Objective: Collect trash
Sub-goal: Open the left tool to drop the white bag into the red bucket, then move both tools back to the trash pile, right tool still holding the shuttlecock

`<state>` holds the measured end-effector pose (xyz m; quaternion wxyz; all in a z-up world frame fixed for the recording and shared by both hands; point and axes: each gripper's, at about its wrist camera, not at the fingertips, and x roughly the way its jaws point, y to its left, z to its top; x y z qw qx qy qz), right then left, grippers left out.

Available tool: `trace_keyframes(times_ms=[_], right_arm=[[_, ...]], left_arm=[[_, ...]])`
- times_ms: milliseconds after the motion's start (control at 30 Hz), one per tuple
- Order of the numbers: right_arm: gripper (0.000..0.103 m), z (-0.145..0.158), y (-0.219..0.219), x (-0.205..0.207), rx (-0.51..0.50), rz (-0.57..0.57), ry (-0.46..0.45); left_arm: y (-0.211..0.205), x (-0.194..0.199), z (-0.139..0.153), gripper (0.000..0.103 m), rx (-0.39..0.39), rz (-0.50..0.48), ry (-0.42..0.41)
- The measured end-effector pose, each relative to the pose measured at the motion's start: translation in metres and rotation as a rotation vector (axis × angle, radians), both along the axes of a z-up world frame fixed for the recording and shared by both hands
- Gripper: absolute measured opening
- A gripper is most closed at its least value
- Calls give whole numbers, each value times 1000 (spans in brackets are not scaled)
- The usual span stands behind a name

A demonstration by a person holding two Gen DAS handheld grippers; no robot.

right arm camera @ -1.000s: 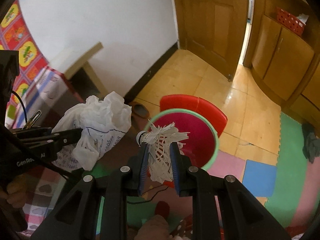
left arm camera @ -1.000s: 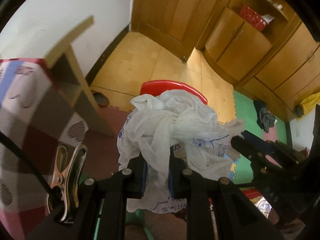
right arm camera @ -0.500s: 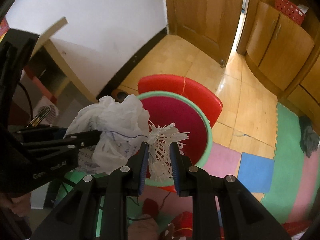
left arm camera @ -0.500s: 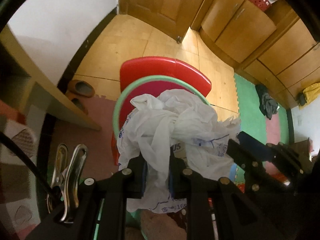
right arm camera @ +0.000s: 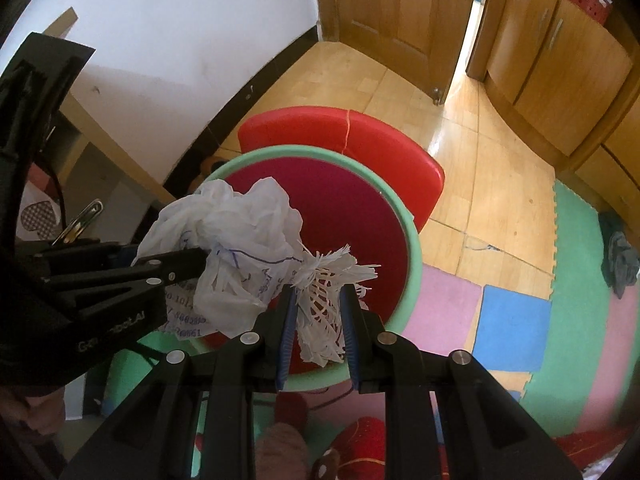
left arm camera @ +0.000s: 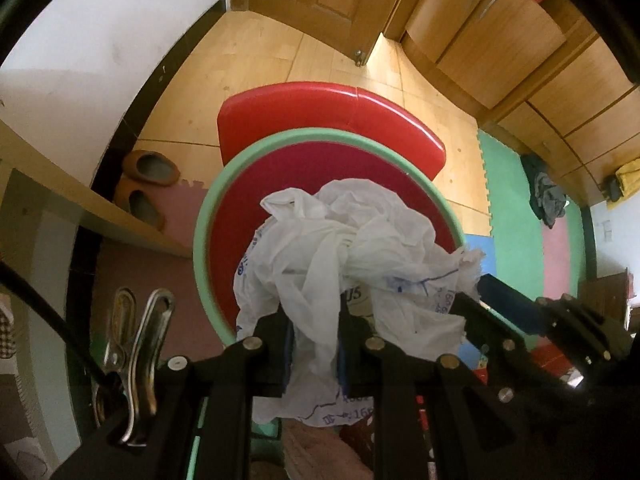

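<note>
Between the left gripper (left arm camera: pixel 314 344) jaws: crumpled white plastic bag (left arm camera: pixel 352 256), pinched, hanging over the red bin (left arm camera: pixel 280 184) with its green rim. Right gripper (right arm camera: pixel 318 320) jaws pinch white foam netting (right arm camera: pixel 328 280) above the same bin, touching the bag.

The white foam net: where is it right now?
Right wrist view, centre: the white foam net is clamped in the right gripper, over the red bin, touching the plastic bag.
</note>
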<state>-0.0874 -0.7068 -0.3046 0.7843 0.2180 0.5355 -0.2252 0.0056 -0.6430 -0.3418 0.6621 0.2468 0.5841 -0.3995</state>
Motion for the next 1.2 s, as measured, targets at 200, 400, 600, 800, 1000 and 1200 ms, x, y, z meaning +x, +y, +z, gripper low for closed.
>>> trace_keyframes(times_ms=[200,400,600,800,1000,1200], right_arm=[[32,-7,-2,-1,22,4,-7],[40,-5,-2,-2,30,3,-19],[47,-4,-5,1,30,-14,-20],[47,0,-4,2,29,-15,-22],[48,7,-4,1,24,-17,-26],[48,18,-1,0,21,-18,-30]], left_arm=[[-6,0,-6,21,13,9,-3],[-9,0,-5,35,25,18,-35],[-8,5,-5,43,34,41,-31],[-6,4,1,43,37,44,-37],[-3,6,13,43,29,52,-44],[2,4,31,43,14,69,-46]])
